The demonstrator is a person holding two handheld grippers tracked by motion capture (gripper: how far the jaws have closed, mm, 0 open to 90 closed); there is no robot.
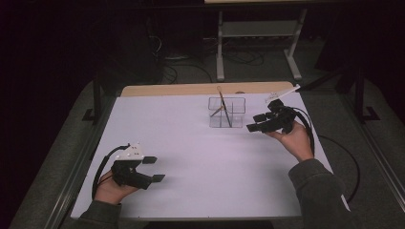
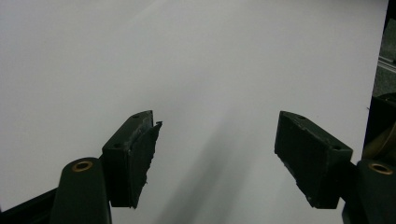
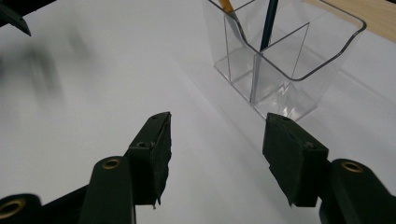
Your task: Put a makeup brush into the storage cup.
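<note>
Two spread jaws of the right gripper (image 3: pixel 217 158) stand near the clear organizer (image 3: pixel 299 51), empty.

Clear divided holder (image 1: pixel 227 112) upper centre with two pencils; right gripper (image 1: pixel 257 122) just beside it, left gripper (image 1: pixel 154 169) lower left, jaws apart

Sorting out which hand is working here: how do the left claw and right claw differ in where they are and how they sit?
The left claw hangs over bare white table near the person; the right claw sits farther off, beside the clear holder with pencils. The left claw points right, the right claw left. Both are open and hold nothing.
</note>
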